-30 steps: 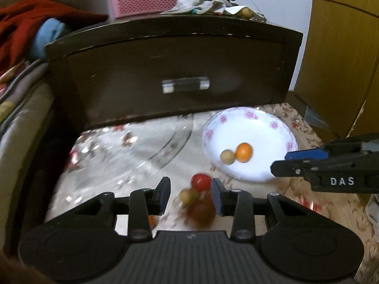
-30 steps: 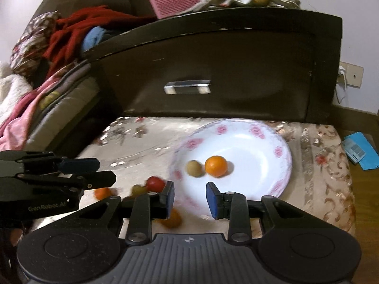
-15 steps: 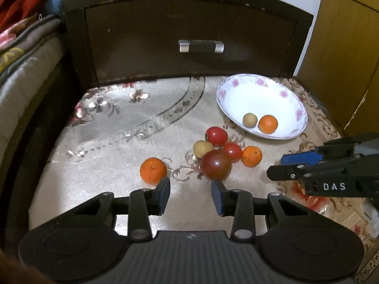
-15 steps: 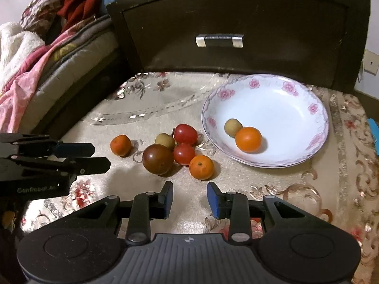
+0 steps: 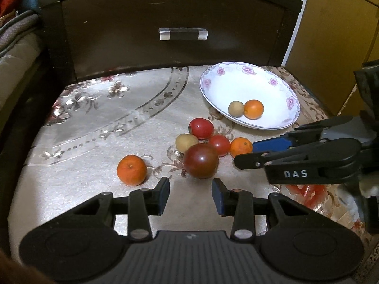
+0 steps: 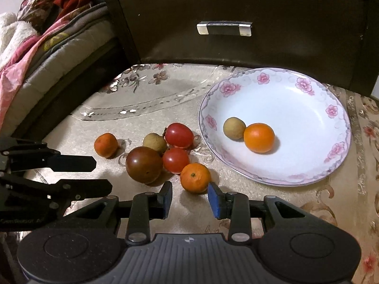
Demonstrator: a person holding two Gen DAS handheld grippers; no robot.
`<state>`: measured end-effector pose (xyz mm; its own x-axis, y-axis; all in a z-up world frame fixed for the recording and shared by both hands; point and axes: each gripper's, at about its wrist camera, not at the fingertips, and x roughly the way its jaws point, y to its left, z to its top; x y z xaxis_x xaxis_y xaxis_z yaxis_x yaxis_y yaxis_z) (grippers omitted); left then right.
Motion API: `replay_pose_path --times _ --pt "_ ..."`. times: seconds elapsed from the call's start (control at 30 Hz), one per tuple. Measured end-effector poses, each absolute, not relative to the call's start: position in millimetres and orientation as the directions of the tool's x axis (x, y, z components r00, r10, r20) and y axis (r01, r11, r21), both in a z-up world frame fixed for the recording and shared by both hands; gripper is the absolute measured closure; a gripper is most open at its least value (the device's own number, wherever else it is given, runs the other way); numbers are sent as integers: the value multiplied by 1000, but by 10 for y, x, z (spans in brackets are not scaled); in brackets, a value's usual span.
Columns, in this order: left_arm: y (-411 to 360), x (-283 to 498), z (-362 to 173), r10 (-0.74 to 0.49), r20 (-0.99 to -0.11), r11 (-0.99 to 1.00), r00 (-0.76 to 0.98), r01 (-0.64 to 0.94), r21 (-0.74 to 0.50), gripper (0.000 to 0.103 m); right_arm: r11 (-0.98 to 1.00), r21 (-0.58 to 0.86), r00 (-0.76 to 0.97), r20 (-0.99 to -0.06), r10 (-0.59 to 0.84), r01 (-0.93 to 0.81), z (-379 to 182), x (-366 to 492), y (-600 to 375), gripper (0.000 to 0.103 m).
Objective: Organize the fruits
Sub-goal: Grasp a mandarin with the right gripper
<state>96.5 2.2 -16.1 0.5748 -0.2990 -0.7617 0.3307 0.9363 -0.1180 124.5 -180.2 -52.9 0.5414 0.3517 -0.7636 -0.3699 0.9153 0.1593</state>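
Note:
On the flowered cloth lies a cluster of fruit: a dark tomato (image 5: 200,161) (image 6: 144,164), two red tomatoes (image 5: 200,128) (image 6: 175,160), a tan fruit (image 5: 186,142) and a small mandarin (image 5: 241,146) (image 6: 195,177). Another mandarin (image 5: 131,170) (image 6: 106,144) sits apart to the left. The white flowered plate (image 5: 236,75) (image 6: 284,94) holds an orange (image 6: 259,137) and a tan fruit (image 6: 234,127). My left gripper (image 5: 190,189) stands open just short of the dark tomato. My right gripper (image 6: 190,193) is opening just short of the small mandarin, nothing between its pads.
A dark wooden drawer front with a metal handle (image 5: 183,34) (image 6: 223,28) rises behind the cloth. Bedding (image 6: 35,47) is piled at the left. A wooden cabinet (image 5: 336,23) stands at the right. Bare cloth lies left of the fruit.
Both grippers have sunk and tipped down toward the cloth. The fruit cluster now lies in full view just ahead of the fingertips. No fruit has moved.

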Motion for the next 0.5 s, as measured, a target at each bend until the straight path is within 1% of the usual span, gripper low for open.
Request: replay_pose_path --times 0.2,0.3,0.33,0.43,0.5 --pt "-3 1005 -204 -307 -767 933 564 336 -127 55 916 147 550 -760 346 -374 -576 1306 -1777 70" --pt "-29 1015 -220 -306 -764 932 568 344 -118 52 919 137 560 -757 338 -369 -581 1322 -1763 70" --pt "-37 1021 -223 -308 -763 931 569 346 -118 52 919 136 560 -757 337 -369 -581 1320 -1765 71" --pt "-69 1041 -225 -306 -755 932 580 346 -111 52 920 124 560 -760 330 -373 -575 1300 -1780 79" --pt "-104 1054 -220 -302 -751 931 587 351 -100 52 919 129 557 -761 332 -372 -562 1285 -1804 80"
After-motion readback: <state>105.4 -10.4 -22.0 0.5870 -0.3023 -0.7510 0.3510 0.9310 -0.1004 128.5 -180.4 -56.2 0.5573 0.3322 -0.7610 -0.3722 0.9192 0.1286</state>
